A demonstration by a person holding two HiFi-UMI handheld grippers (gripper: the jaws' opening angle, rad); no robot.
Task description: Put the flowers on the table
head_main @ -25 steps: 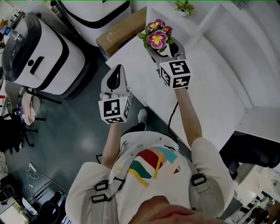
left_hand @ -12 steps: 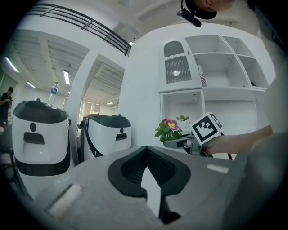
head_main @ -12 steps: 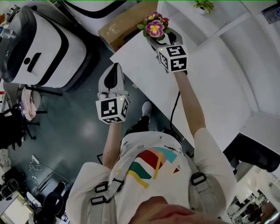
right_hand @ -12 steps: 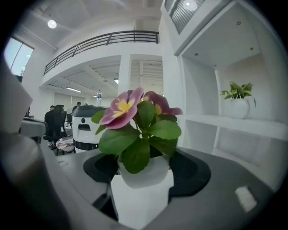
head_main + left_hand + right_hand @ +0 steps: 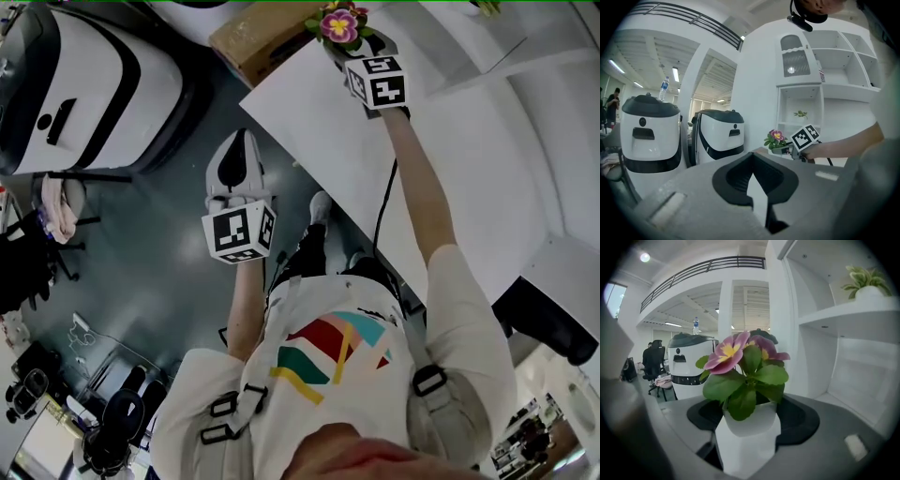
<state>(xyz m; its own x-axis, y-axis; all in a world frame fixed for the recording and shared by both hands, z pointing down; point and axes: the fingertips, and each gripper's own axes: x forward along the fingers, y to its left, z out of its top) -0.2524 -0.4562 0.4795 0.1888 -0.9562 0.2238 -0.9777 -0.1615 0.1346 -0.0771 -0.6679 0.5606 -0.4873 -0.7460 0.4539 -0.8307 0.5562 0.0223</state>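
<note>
The flowers (image 5: 339, 23), pink and yellow blooms with green leaves in a small white pot (image 5: 749, 430), hang over the far corner of the white table (image 5: 459, 178). My right gripper (image 5: 345, 49) is shut on the pot, its dark pads on either side of it (image 5: 752, 418). The left gripper view shows the flowers (image 5: 776, 137) small in the distance beside the marker cube (image 5: 806, 137). My left gripper (image 5: 238, 142) is off the table's near-left edge, over the floor. Its jaws meet at the tip with nothing between them (image 5: 751, 157).
A cardboard box (image 5: 258, 37) lies just left of the table's far corner. Large white-and-black machines (image 5: 80, 89) stand on the floor at left. White wall shelves (image 5: 843, 315) with a small potted plant (image 5: 862, 280) rise behind the table. A cable (image 5: 380, 220) runs along my right arm.
My right gripper has carried the flowers farther out, toward the far corner of the table. The left gripper has stayed in about the same place.
</note>
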